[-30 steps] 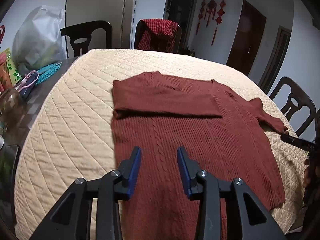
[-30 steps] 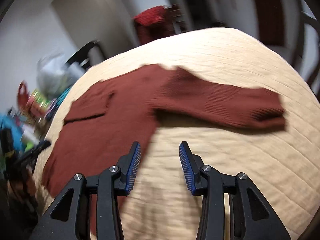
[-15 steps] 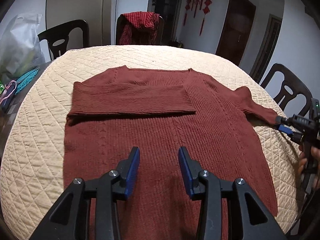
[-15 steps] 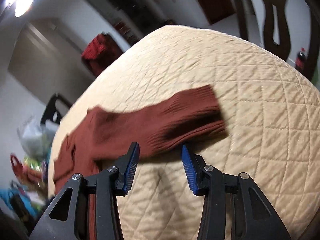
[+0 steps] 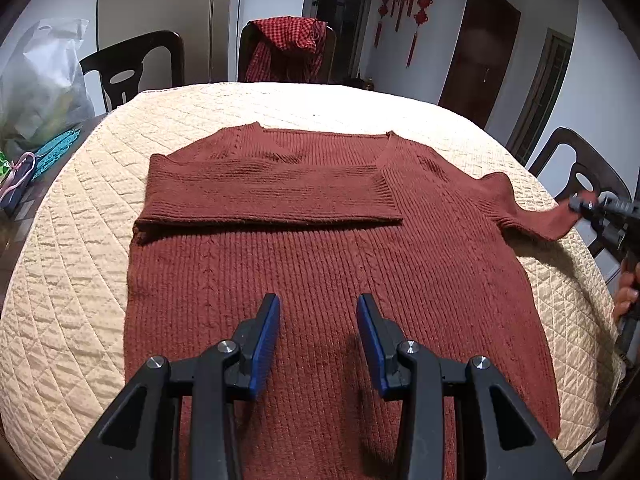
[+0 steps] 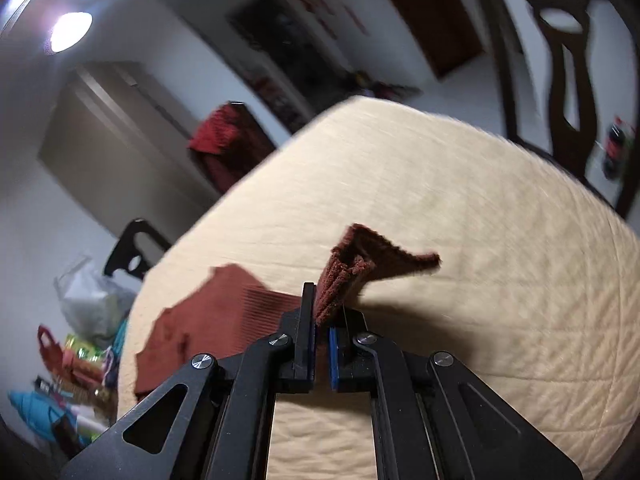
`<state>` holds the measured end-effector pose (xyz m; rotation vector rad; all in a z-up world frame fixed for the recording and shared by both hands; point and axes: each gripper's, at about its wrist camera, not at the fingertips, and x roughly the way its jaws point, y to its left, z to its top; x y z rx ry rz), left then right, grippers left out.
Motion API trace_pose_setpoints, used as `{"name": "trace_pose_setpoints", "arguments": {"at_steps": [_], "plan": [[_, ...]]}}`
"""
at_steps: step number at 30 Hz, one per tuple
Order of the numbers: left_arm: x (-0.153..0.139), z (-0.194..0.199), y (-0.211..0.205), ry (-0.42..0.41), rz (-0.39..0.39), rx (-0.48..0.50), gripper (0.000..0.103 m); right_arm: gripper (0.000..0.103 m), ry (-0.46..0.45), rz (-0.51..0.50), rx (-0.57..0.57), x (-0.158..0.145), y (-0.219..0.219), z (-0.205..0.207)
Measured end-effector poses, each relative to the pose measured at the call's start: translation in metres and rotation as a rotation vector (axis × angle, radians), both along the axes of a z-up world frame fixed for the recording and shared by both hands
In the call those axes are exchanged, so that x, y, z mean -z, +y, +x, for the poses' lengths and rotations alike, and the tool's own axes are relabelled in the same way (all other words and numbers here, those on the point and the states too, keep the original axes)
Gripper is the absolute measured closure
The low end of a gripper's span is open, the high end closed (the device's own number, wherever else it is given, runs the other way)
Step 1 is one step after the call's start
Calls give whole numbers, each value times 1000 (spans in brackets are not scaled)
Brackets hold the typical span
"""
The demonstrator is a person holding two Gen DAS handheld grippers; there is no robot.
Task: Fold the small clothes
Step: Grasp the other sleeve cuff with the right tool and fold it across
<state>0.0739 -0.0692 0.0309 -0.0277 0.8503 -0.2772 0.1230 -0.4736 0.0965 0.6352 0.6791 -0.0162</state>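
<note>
A rust-red knit sweater [image 5: 320,248] lies flat on a cream quilted tablecloth [image 5: 80,240]. One sleeve [image 5: 272,196] is folded across its chest. My left gripper [image 5: 316,304] hovers open over the lower body of the sweater, with nothing between its blue pads. At the right edge of the left wrist view, my right gripper [image 5: 584,204] holds the end of the other sleeve. In the right wrist view my right gripper [image 6: 324,300] is shut on the sleeve cuff [image 6: 372,256], which stands lifted off the cloth. The sweater body [image 6: 224,308] trails away to the left.
Dark wooden chairs [image 5: 132,68] ring the table, one draped with a red checked cloth [image 5: 292,48]. A plastic bag [image 5: 40,80] and small clutter [image 6: 80,360] sit at the table's left side. Another chair [image 6: 560,60] stands beyond the far right edge.
My right gripper has shut on the sleeve cuff and raised it off the cloth. My left gripper first slid to sit centred over the sweater's lower body, then stayed still and open.
</note>
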Motion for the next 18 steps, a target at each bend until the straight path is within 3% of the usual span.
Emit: {"name": "trace_pose_setpoints", "arguments": {"at_steps": [3, 9, 12, 14, 16, 18], "plan": [[-4, -1, 2, -10, -2, 0, 60, 99, -59, -31, -112, -29, 37, 15], [-14, -2, 14, -33, 1, -18, 60, 99, -89, -69, -355, -43, 129, 52], [-17, 1, 22, -30, 2, -27, 60, 98, -45, -74, -477, -22, 171, 63], [-18, 5, 28, -21, 1, -35, 60, 96, 41, -77, -550, 7, 197, 70], [-18, 9, 31, -10, -4, -35, 60, 85, 144, -77, -619, 35, 214, 74], [-19, 13, 34, 6, -23, -26, 60, 83, 170, -72, -659, 47, 219, 69]]}}
